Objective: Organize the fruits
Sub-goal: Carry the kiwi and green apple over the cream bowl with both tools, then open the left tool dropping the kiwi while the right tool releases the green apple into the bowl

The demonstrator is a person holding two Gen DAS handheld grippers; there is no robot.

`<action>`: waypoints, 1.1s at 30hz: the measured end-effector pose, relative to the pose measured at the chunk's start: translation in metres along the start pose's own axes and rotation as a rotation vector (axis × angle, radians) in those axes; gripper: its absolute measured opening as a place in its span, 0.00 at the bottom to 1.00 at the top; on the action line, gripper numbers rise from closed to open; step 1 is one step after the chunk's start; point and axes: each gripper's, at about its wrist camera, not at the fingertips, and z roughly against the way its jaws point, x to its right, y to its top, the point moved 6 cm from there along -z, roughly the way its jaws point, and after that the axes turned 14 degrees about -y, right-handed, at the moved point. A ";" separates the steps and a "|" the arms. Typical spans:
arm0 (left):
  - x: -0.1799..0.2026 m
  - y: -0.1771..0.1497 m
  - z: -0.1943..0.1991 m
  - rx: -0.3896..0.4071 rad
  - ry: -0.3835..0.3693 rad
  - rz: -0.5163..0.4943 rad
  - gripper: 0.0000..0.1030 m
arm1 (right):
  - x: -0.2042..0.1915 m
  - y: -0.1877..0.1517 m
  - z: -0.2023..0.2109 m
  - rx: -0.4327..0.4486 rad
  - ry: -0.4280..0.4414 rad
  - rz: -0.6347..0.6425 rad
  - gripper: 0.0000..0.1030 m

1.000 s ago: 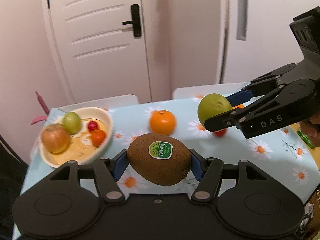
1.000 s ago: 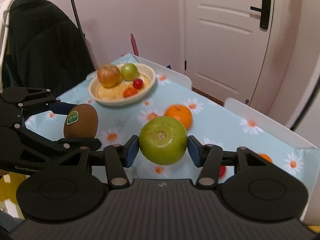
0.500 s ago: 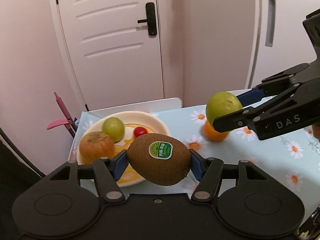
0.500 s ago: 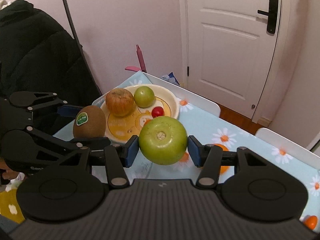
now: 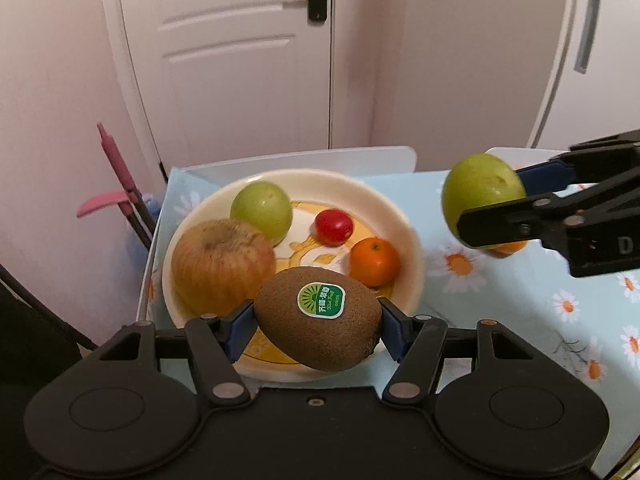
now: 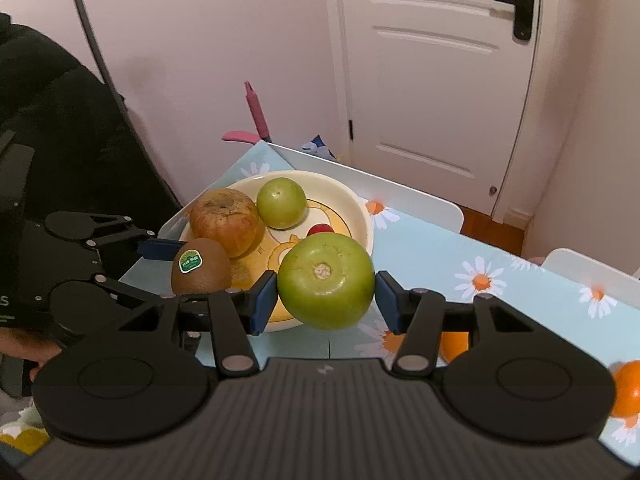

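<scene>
My left gripper is shut on a brown kiwi with a green sticker, hanging above the near rim of the cream bowl. My right gripper is shut on a green apple, held just right of the bowl. Inside the bowl lie a brownish apple, a small green apple, a red cherry tomato and a small orange. The left wrist view shows the right gripper with its apple; the right wrist view shows the kiwi.
The table wears a light blue daisy cloth. Oranges lie on it at the right, one partly behind my right gripper. White chair backs stand along the far edge, a pink tool leans at the left, a dark coat hangs nearby.
Both grippers carried their fruit left across the table to the bowl. The bowl now sits close under the kiwi, and the green apple has come up beside its right rim.
</scene>
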 end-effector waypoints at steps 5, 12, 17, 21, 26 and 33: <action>-0.010 -0.003 -0.013 -0.036 0.002 0.026 0.66 | -0.005 -0.001 -0.012 -0.020 -0.005 -0.016 0.66; -0.010 -0.006 -0.026 -0.072 0.012 0.059 0.66 | -0.006 0.001 -0.022 -0.031 0.011 -0.012 0.66; -0.009 -0.004 -0.019 -0.050 0.025 0.076 0.92 | -0.003 0.006 -0.025 -0.031 0.035 0.001 0.66; -0.006 -0.002 -0.004 -0.033 0.047 0.061 0.95 | -0.001 0.013 -0.028 -0.029 0.059 0.020 0.66; -0.007 -0.005 0.011 -0.015 0.085 0.068 0.95 | -0.003 0.023 -0.034 -0.023 0.094 0.063 0.66; -0.014 -0.008 0.034 0.025 0.145 0.091 0.95 | -0.024 0.036 -0.053 -0.021 0.158 0.134 0.66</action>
